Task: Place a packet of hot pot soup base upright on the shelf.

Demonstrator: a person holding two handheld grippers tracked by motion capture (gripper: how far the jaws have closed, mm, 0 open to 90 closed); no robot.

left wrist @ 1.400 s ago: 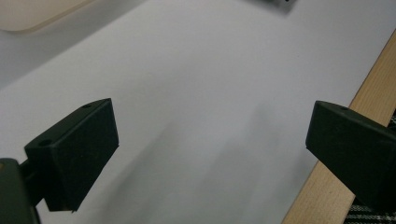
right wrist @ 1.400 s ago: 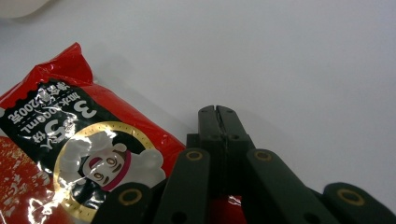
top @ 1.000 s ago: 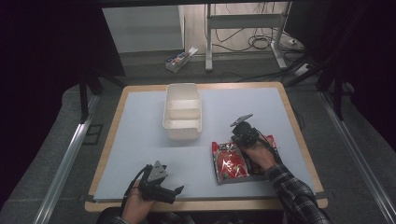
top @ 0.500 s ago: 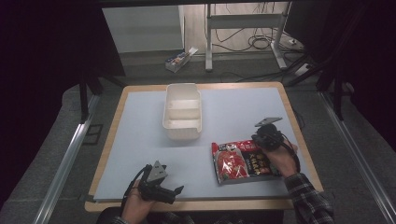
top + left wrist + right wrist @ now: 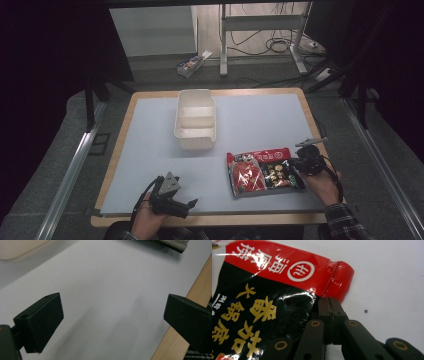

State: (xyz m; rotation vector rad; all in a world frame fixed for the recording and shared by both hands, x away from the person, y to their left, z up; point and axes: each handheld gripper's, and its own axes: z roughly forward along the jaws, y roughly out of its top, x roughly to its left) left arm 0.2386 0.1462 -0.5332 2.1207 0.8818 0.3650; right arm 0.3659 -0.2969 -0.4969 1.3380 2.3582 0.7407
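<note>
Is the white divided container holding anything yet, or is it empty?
Empty. In the high view both compartments of the white container show bare white floors, and the red and black snack packet lies flat on the table, outside it.

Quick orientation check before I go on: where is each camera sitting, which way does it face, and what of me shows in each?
High view: above the near edge, facing forward and down on the table; both forearms show.
Left gripper view: on the left hand-held gripper, facing the bare mat; open jaws show.
Right gripper view: on the right hand-held gripper, jaws shut at the snack packet edge.
Shared: the packet and white tray.
</note>
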